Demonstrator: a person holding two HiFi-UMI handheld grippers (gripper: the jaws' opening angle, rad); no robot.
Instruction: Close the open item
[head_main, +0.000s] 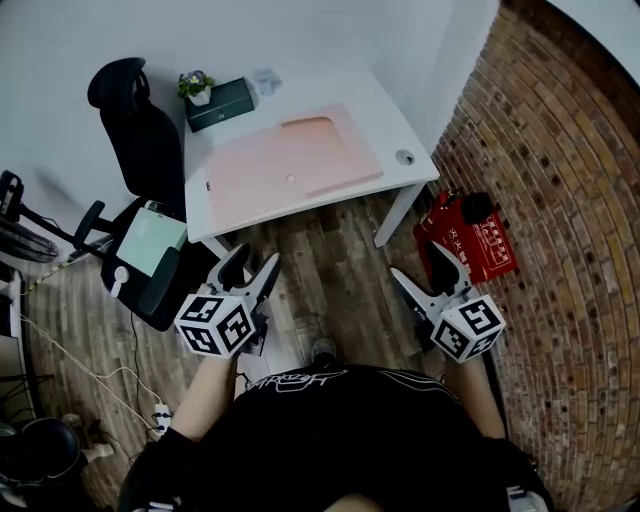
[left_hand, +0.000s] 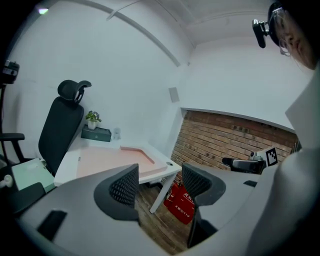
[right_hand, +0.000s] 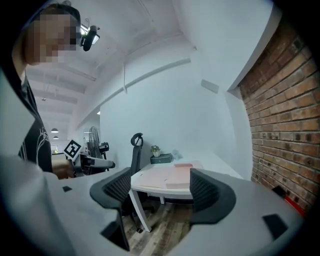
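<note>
A flat pink item lies spread open on the white desk, with a darker pink panel at its far right corner. It also shows as the pink item in the left gripper view and the pink item in the right gripper view. Both grippers hang in the air in front of the desk, well short of it. My left gripper is open with nothing between its jaws. My right gripper is open and empty too.
A black office chair stands left of the desk, with a pale green pad on a seat below it. A potted plant and a dark green box sit at the desk's back. A red case lies by the brick wall.
</note>
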